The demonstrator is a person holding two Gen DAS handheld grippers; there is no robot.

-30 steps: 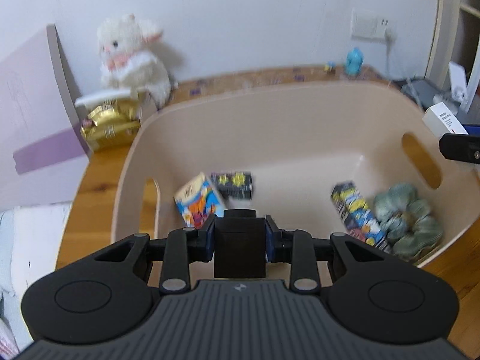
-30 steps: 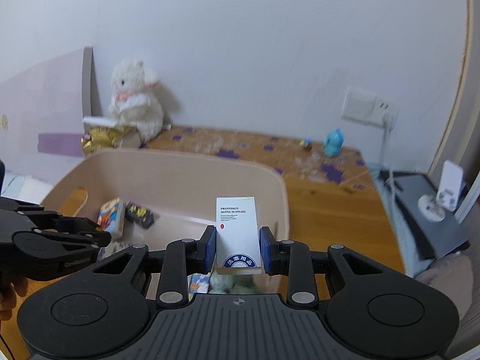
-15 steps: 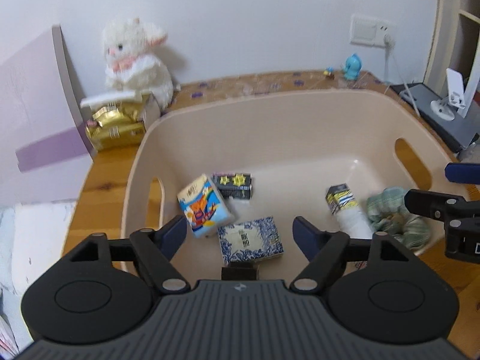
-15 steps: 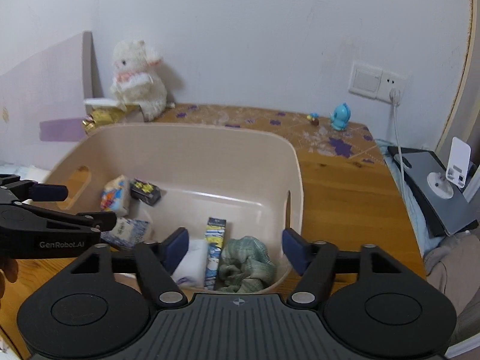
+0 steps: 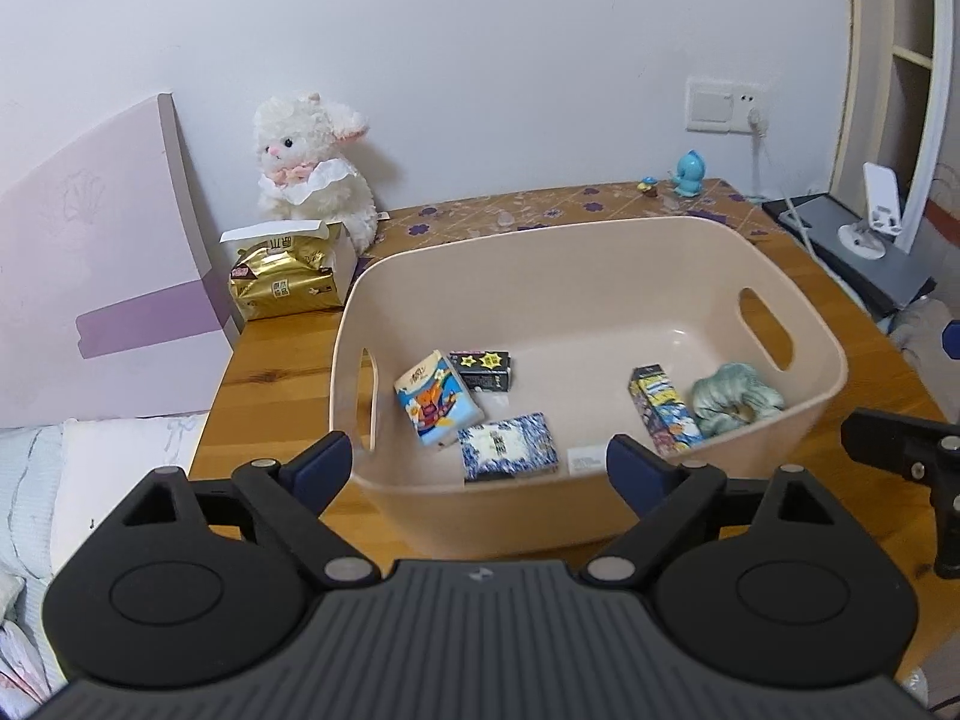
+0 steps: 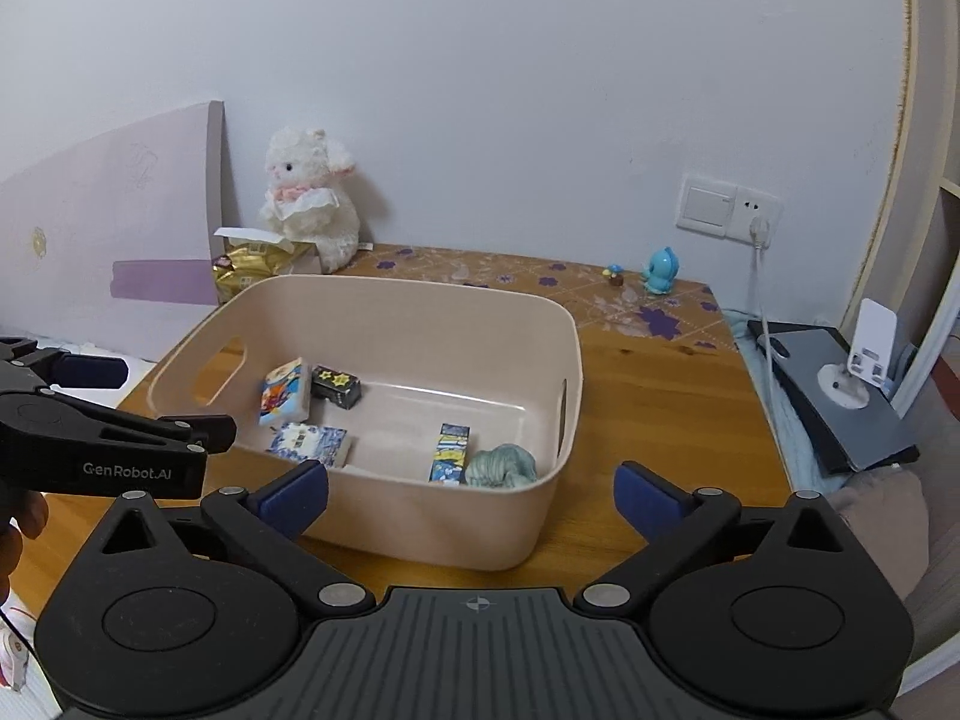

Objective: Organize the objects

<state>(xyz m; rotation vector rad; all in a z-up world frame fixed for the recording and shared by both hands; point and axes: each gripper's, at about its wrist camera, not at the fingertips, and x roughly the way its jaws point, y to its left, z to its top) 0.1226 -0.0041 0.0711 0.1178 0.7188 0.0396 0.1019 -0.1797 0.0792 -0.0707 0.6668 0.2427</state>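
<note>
A beige plastic bin (image 5: 600, 246) (image 6: 420, 306) sits on the wooden table. Inside lie an orange-blue tissue pack (image 5: 437, 399) (image 6: 283, 399), a black starred box (image 5: 481, 369) (image 6: 337, 385), a blue-white patterned pack (image 5: 509, 447) (image 6: 309, 444), a white box (image 5: 585, 459), a blue-yellow carton (image 5: 663, 411) (image 6: 450, 453) and a green scrunchie (image 5: 733, 399) (image 6: 501, 465). My left gripper (image 5: 477, 468) is open and empty, pulled back in front of the bin. My right gripper (image 6: 471, 495) is open and empty, also in front of the bin. The left gripper also shows in the right wrist view (image 6: 120, 438).
A white plush lamb (image 5: 312, 168) (image 6: 309, 198) and a gold tissue pack (image 5: 285, 279) stand at the back left beside a purple board (image 5: 102, 294). A blue figurine (image 5: 690, 171) (image 6: 660, 270) stands near the wall socket. A grey device with a white stand (image 6: 852, 384) lies at the right.
Both grippers opened and let go of what they held: the left its dark box, the right its white box. Both then drew back and up from the bin.
</note>
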